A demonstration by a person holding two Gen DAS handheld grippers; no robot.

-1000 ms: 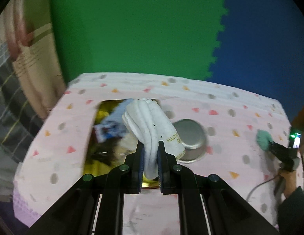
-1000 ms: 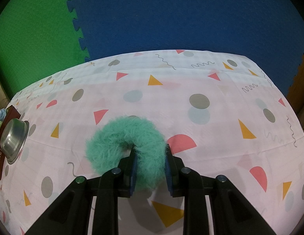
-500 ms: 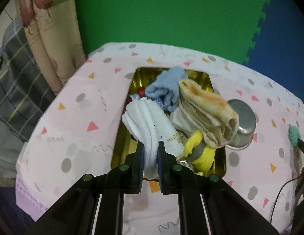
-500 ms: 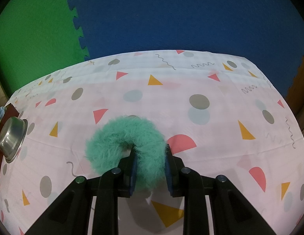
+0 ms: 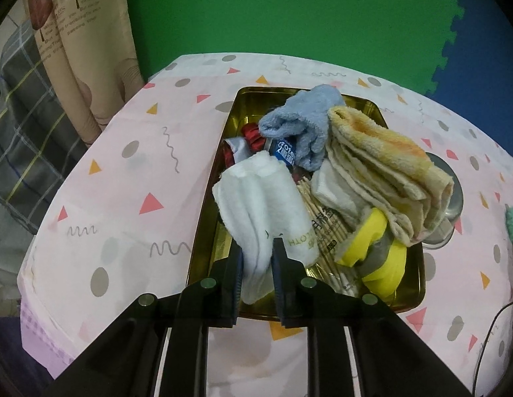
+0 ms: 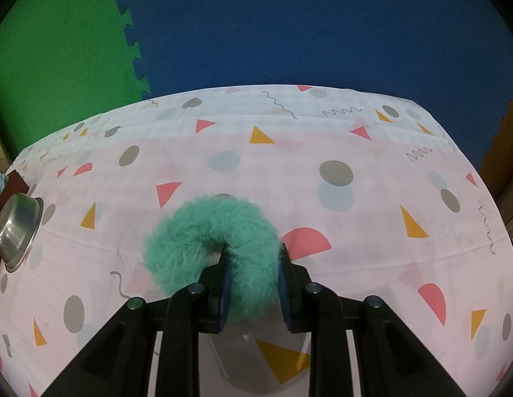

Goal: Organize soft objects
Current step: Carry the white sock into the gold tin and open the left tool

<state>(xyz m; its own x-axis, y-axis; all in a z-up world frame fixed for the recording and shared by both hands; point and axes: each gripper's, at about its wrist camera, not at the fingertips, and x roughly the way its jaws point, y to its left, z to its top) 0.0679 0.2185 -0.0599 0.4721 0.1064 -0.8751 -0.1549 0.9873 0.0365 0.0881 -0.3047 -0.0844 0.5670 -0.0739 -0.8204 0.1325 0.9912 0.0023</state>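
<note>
One gold tray [image 5: 206,218] sits on the pink patterned tablecloth [image 5: 130,178], and everything here is placed against it. Just left of the tray lies bare cloth with printed triangles, dots and squiggles. At the tray's near left corner the left gripper [image 5: 257,264] is clamped tight on one white towel [image 5: 259,198], which stands up over the tray's left half; its hem carries lettering seen upside down, of which only "CLOTH" can be made out. Behind the towel, in the tray's far left part, are one red item [image 5: 251,134] and one dark blue packet [image 5: 284,152] with white writing that reads roughly "ote". One light blue cloth [image 5: 306,122] is heaped at the tray's far middle. Below it one bundle of wooden sticks [image 5: 322,221] in a printed wrapper lies in the tray's centre; the print is too small to read. One folded orange-and-cream towel [image 5: 382,168] fills the tray's right half, with one yellow object [image 5: 378,251] under its near end. One steel bowl [image 6: 18,225] stands just right of the tray. Well to the right of the tray, the right gripper [image 6: 253,281] has its jaws closed partway around one fluffy green scrunchie [image 6: 206,235], pinching its right side while the ring rests on the cloth.
</note>
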